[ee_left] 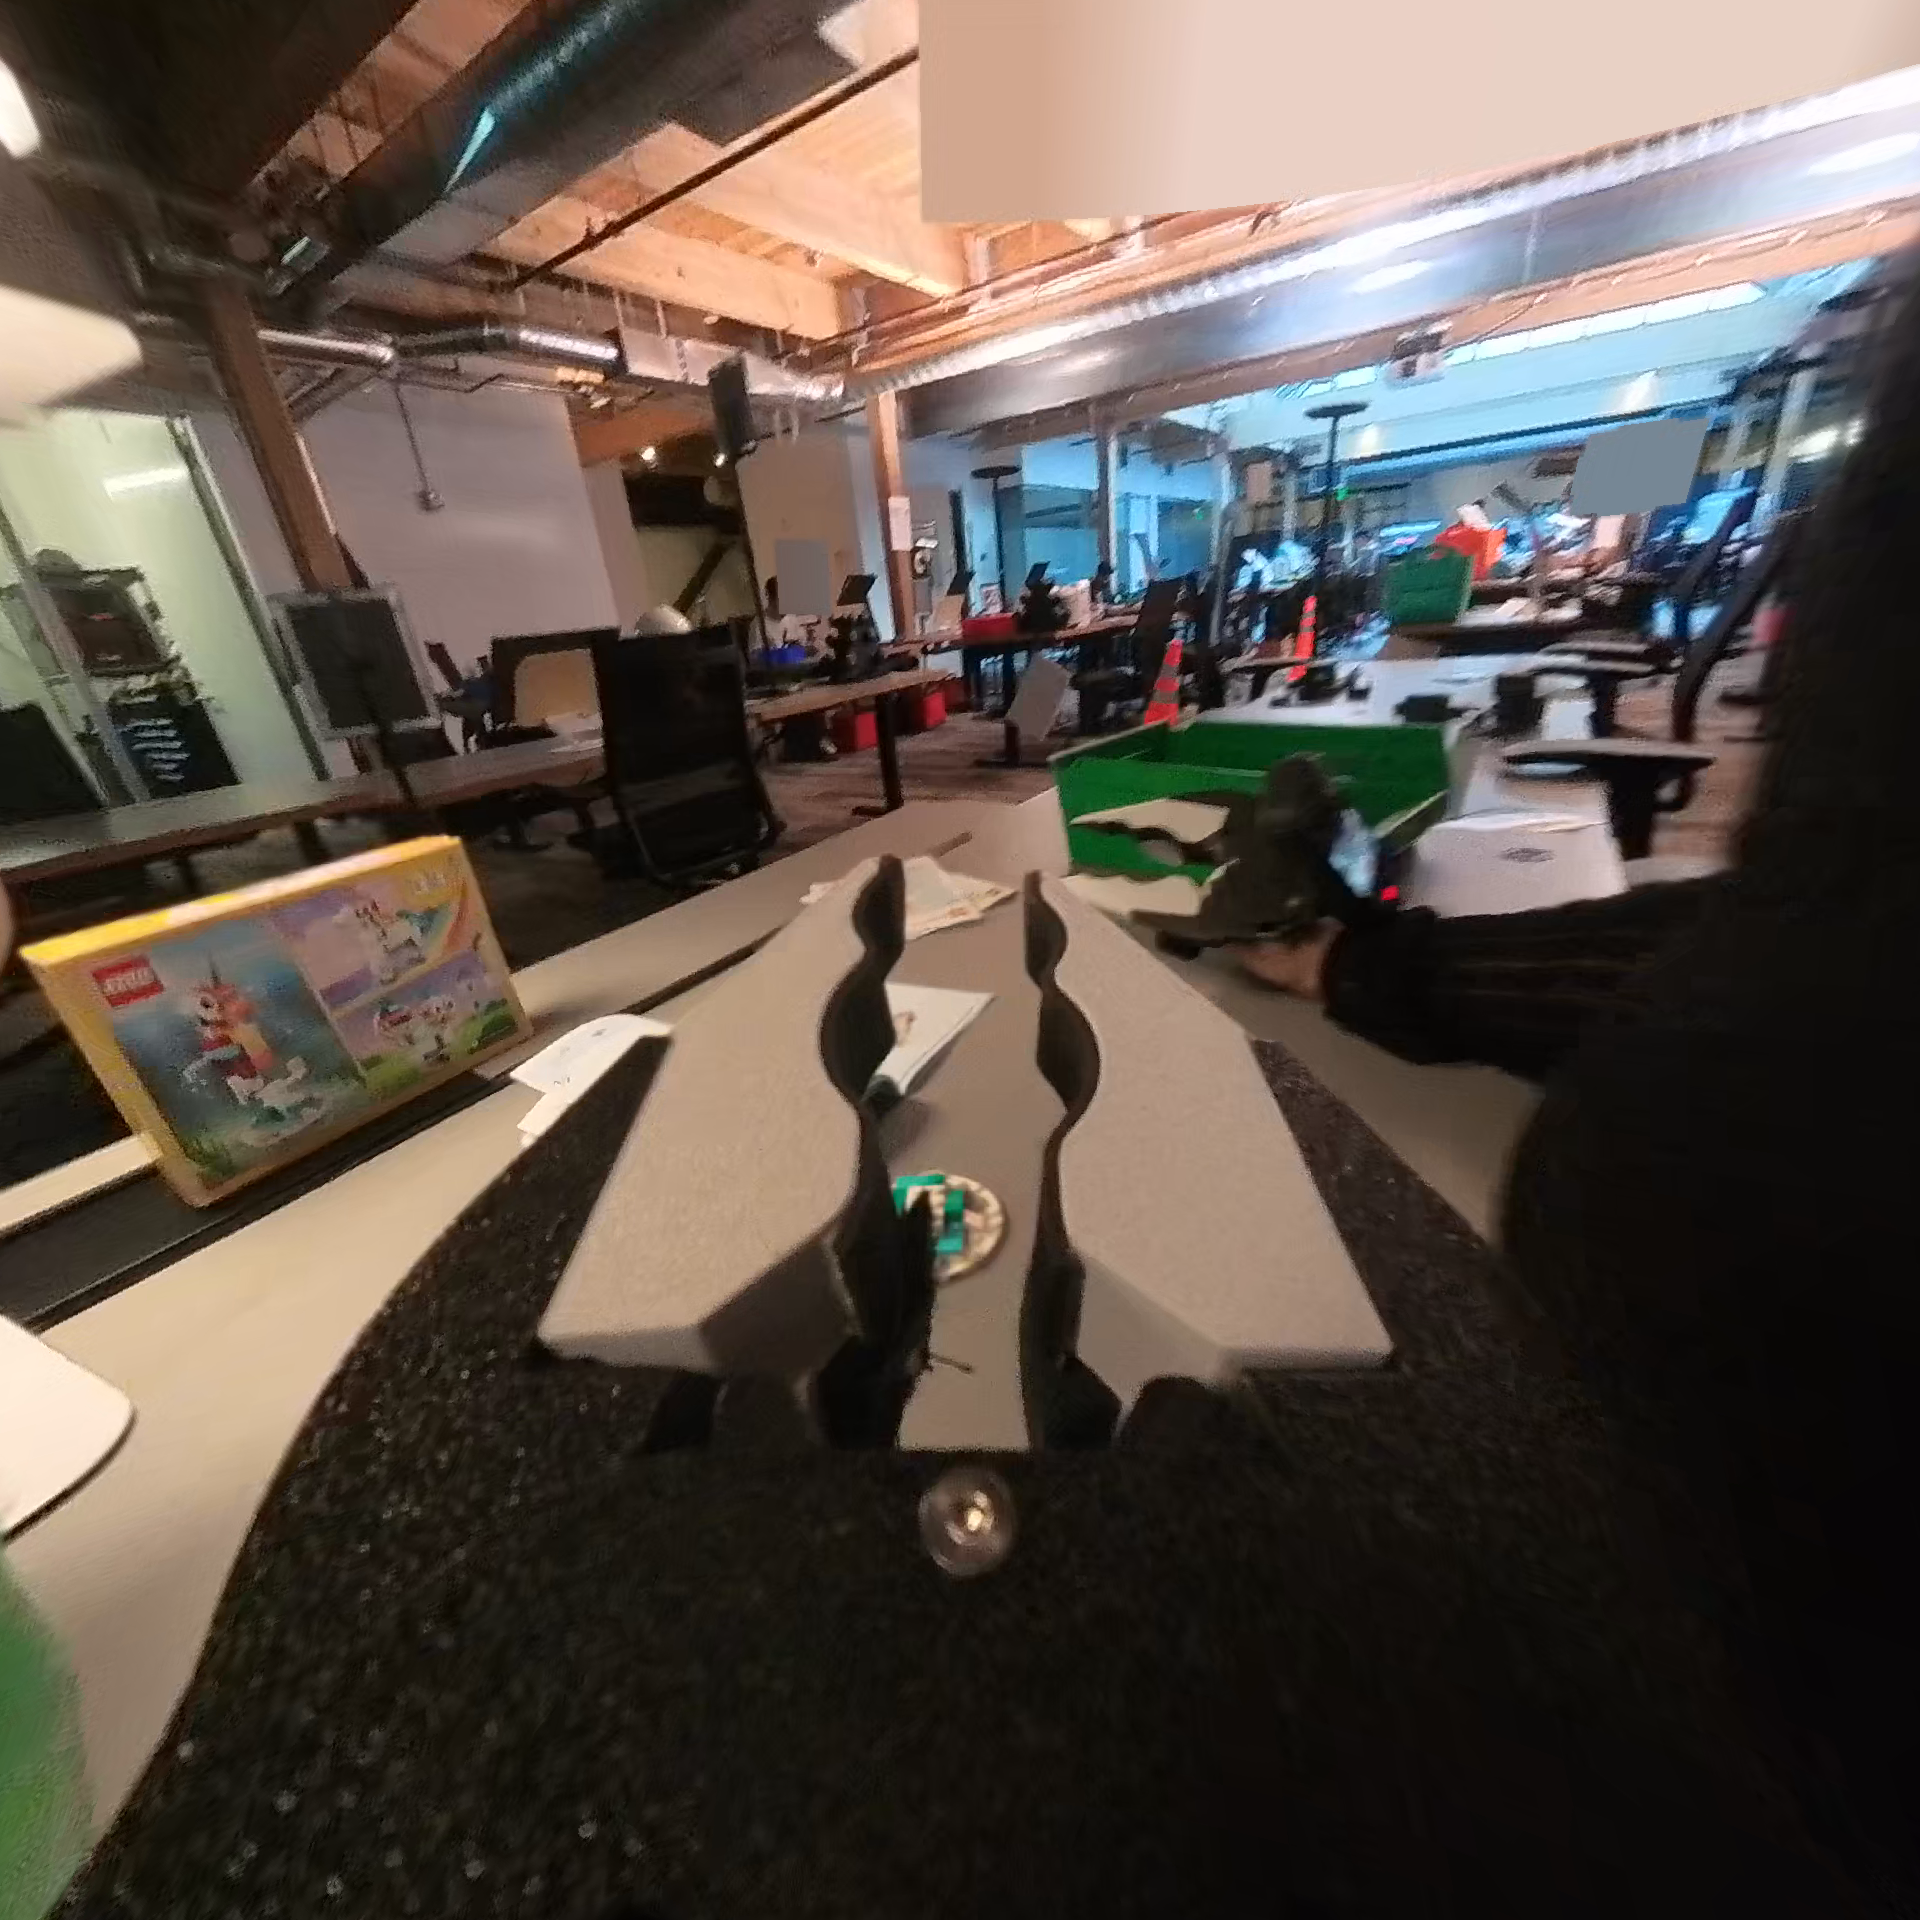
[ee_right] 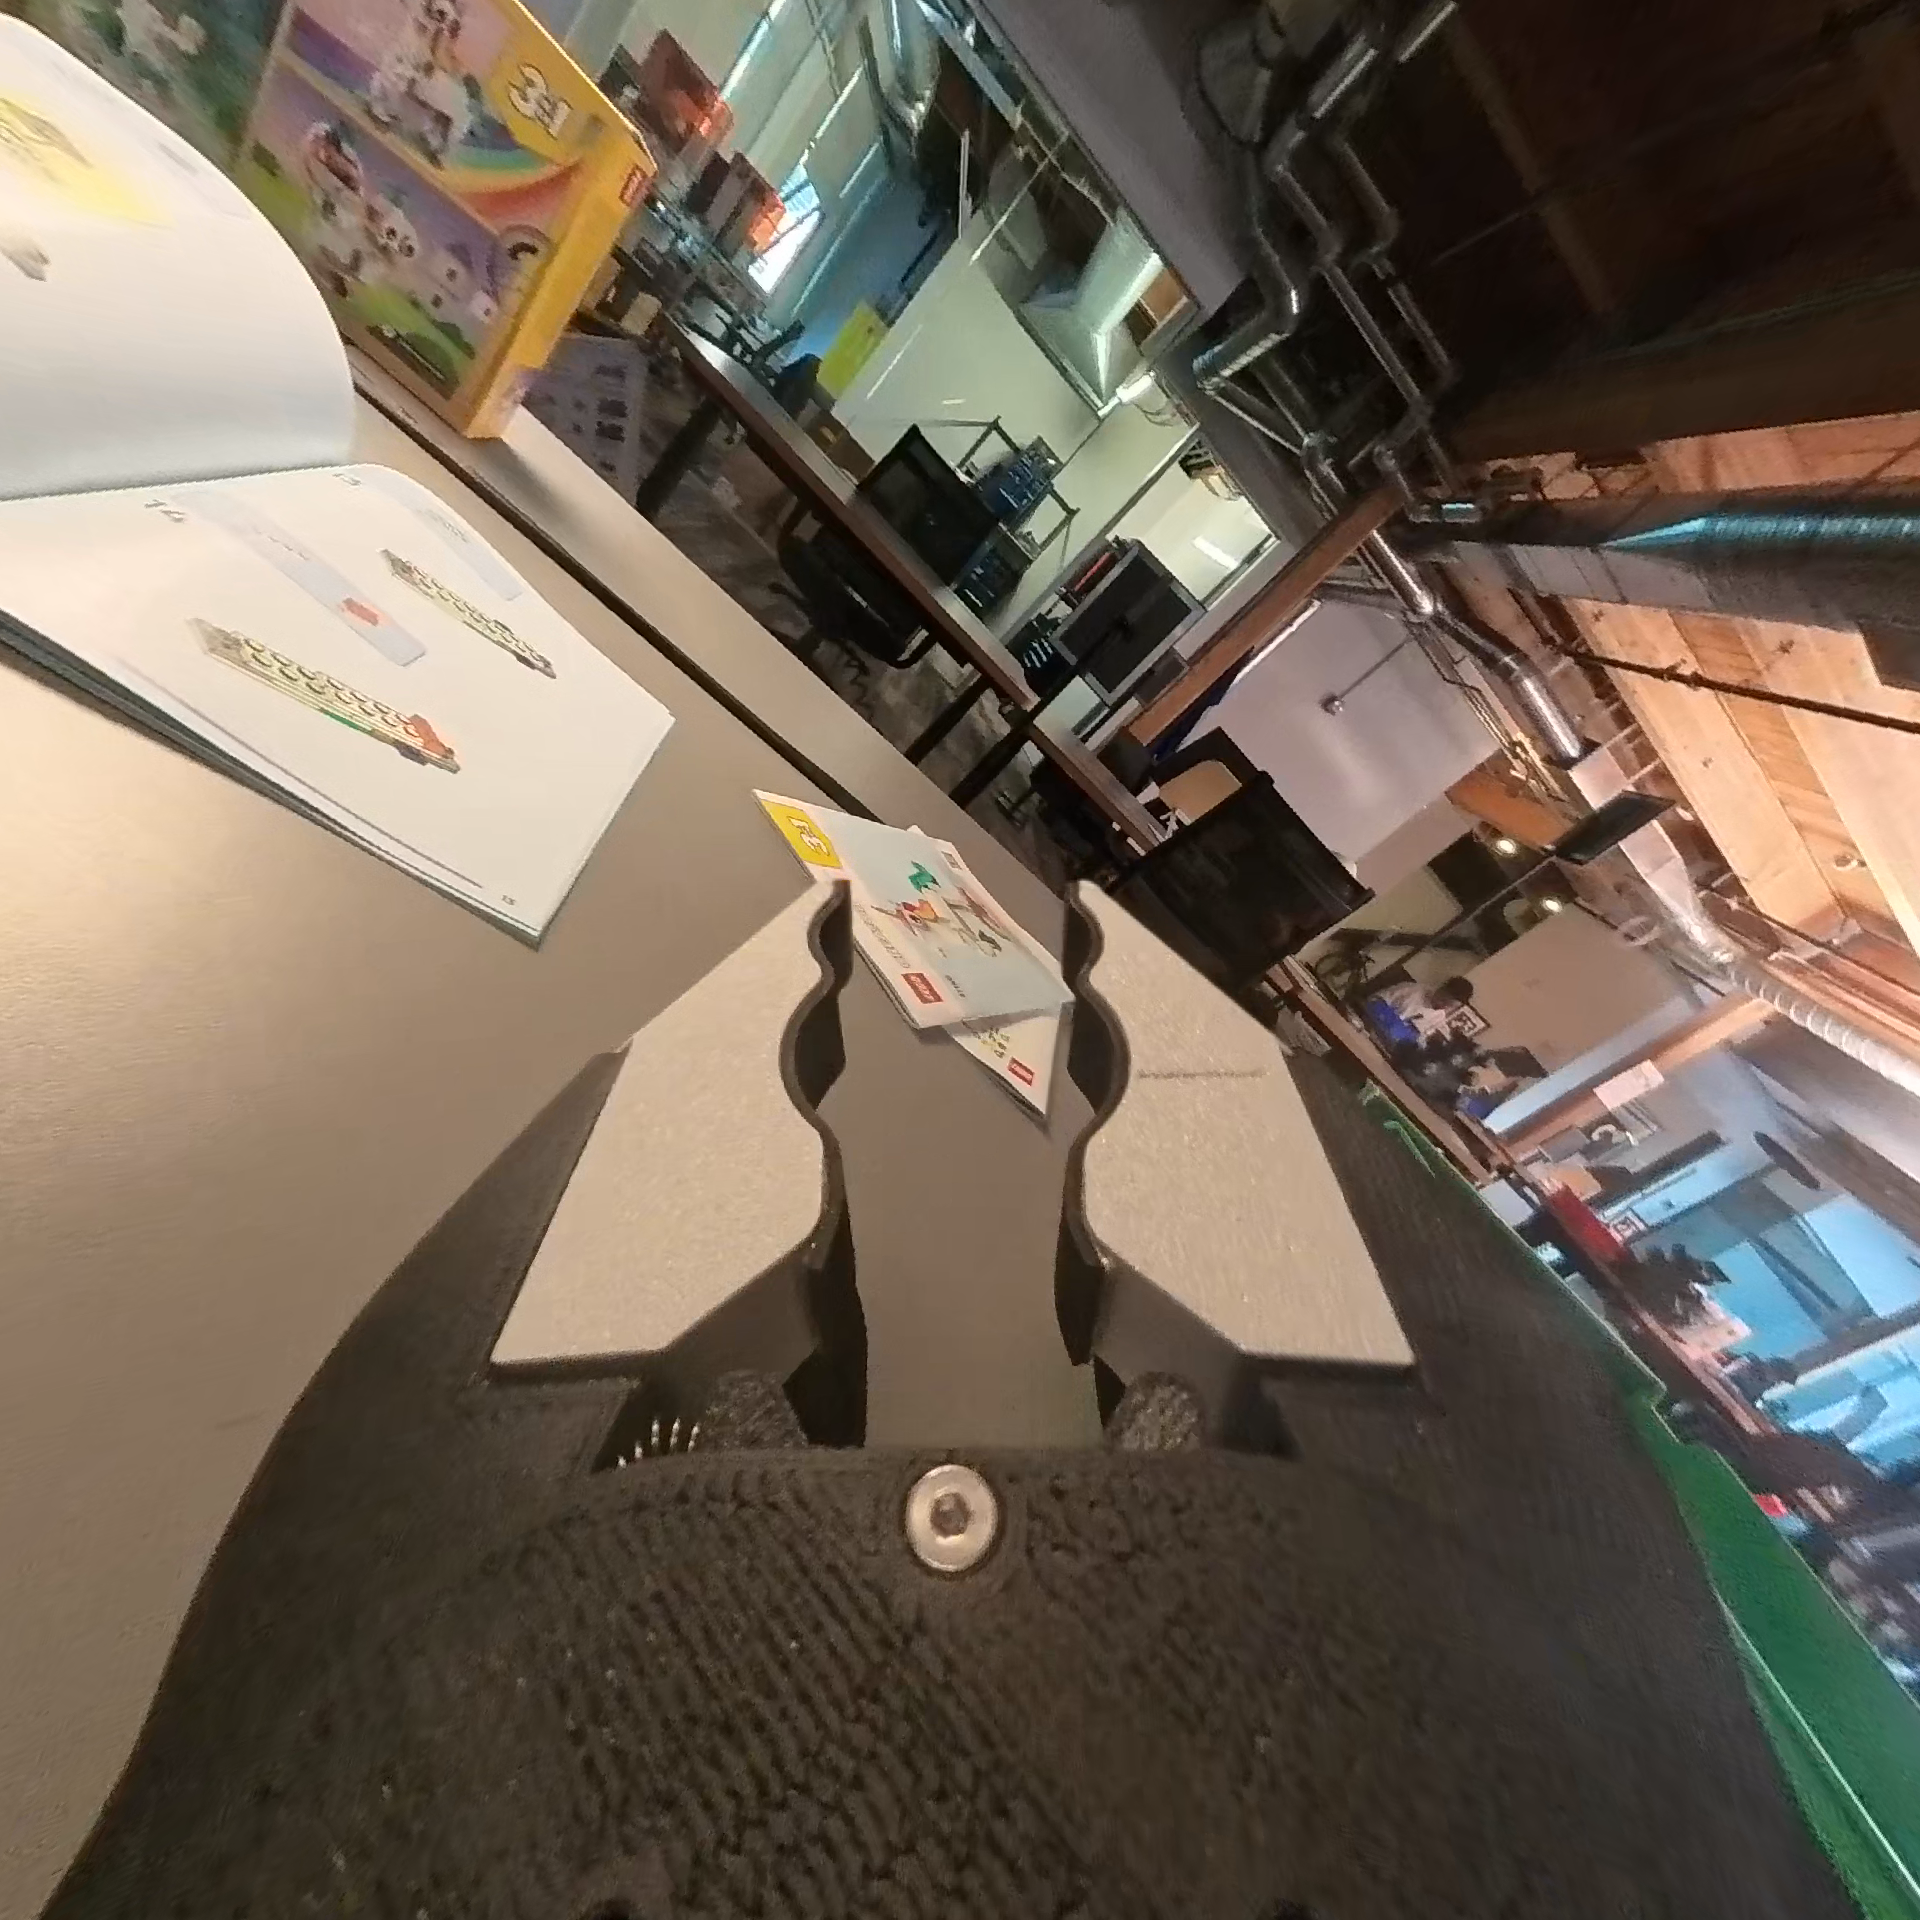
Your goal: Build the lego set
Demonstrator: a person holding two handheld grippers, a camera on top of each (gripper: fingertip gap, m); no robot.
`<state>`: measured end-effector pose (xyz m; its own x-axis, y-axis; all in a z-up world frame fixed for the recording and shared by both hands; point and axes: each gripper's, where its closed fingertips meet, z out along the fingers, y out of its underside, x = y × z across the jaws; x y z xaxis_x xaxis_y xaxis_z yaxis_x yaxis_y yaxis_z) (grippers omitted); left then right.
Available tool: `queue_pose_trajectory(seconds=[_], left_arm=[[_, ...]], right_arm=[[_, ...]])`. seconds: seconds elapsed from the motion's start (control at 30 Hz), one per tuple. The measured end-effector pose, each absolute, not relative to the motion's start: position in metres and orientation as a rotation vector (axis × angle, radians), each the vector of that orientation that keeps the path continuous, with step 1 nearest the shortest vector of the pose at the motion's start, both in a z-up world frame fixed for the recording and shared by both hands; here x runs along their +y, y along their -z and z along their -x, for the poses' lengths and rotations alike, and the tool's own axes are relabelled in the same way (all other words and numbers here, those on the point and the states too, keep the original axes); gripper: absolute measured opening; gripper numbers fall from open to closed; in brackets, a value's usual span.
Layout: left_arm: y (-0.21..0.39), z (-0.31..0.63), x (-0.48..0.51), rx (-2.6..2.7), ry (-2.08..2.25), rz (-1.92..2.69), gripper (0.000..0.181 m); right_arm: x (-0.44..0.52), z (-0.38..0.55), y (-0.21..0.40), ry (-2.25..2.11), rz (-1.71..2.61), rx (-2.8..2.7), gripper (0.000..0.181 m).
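A small green and teal lego assembly (ee_left: 940, 1221) on a tan round piece lies on the grey table (ee_left: 312, 1382). It sits low between the fingers of my left gripper (ee_left: 961, 883), close to the left finger. The jaws stand apart and do not clamp it. My right gripper (ee_right: 956, 899) is open and empty, tilted sideways low over the table. Two small folded booklets (ee_right: 951, 971) lie just past its tips. An open instruction booklet (ee_right: 343, 675) lies to its left. A hand (ee_left: 1283, 961) holds the right gripper at the right of the left wrist view.
The yellow lego box (ee_left: 281, 1008) stands at the table's left edge and shows in the right wrist view (ee_right: 436, 187). A green tray (ee_left: 1247, 769) sits at the far right. Booklets (ee_left: 935, 1023) and a white paper (ee_left: 582, 1049) lie ahead. A dark sleeve (ee_left: 1662, 1143) fills the right. Some 40 centimeters of space lies between my two pairs of fingers.
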<state>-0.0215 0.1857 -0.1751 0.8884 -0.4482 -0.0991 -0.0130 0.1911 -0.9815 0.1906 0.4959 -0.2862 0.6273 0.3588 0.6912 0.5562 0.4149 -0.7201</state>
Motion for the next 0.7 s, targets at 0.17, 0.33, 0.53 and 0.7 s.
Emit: queue_pose_trajectory(seconds=[0.17,0.33,0.53,0.7], left_arm=[[0.139,0.108,0.113,0.157,0.123,1.354,0.025],[0.154,0.244,0.048,-0.281,-0.262,1.533,0.034],[0.217,0.286,0.037,-0.34,-0.206,1.942,0.031],[0.286,0.283,0.06,-0.273,-0.046,2.364,0.024]], right_arm=[[0.5,-0.195,0.286,0.178,1.199,-0.919,0.039],[0.502,-0.198,0.285,0.207,1.206,-0.9,0.038],[0.505,-0.199,0.287,0.217,1.221,-0.904,0.037],[0.503,-0.198,0.287,0.219,1.214,-0.914,0.035]])
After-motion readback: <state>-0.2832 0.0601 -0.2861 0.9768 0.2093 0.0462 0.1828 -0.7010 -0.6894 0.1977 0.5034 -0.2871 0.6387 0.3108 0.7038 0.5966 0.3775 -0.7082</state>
